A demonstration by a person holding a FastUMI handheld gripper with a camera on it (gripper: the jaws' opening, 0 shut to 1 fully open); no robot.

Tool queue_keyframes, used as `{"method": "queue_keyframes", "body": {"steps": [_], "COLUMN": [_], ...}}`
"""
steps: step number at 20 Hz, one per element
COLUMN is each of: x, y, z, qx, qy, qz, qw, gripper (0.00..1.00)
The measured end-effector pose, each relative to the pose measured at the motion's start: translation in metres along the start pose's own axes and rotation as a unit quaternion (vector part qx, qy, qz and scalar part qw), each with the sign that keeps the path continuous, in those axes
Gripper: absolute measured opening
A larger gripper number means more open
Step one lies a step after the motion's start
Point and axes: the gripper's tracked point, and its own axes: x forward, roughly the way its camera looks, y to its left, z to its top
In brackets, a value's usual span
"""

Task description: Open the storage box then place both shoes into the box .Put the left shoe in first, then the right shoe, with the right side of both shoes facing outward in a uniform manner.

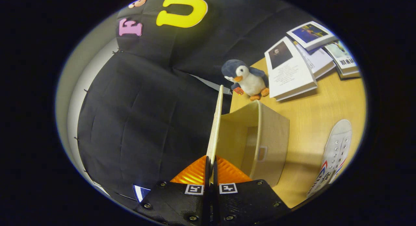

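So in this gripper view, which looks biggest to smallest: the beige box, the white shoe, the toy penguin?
1. Beige fabric storage box, lid pinched between the shut fingers.
2. White lace-up canvas shoe.
3. Grey-and-white plush penguin, though it sits farther back, so it may look smaller than it is.

A pale wooden bench [312, 119] is carrying everything here. A beige fabric storage box [271, 144] is standing open on it, just ahead of the claw [210, 164], whose fingers are pinching the box's raised lid [216, 122] (seen edge-on). Beyond the box, a plush penguin [247, 78] is sitting near the bench's far edge, beside several overlapping booklets [292, 73]. A white lace-up shoe [334, 154] is lying apart from the box.
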Motion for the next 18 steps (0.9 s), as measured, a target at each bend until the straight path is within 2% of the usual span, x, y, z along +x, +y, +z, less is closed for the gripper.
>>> {"method": "queue_keyframes", "body": {"steps": [4, 10, 15, 18], "x": [0.024, 0.090, 0.158, 0.187], "y": [0.062, 0.130, 0.146, 0.151], "z": [0.001, -0.016, -0.039, -0.052], "qx": [-0.030, -0.047, -0.045, -0.071], "qy": [0.003, 0.011, 0.017, 0.021], "qz": [0.018, 0.035, 0.024, 0.020], "qw": [0.999, 0.998, 0.999, 0.997], "gripper": [0.03, 0.03, 0.04, 0.10]}}
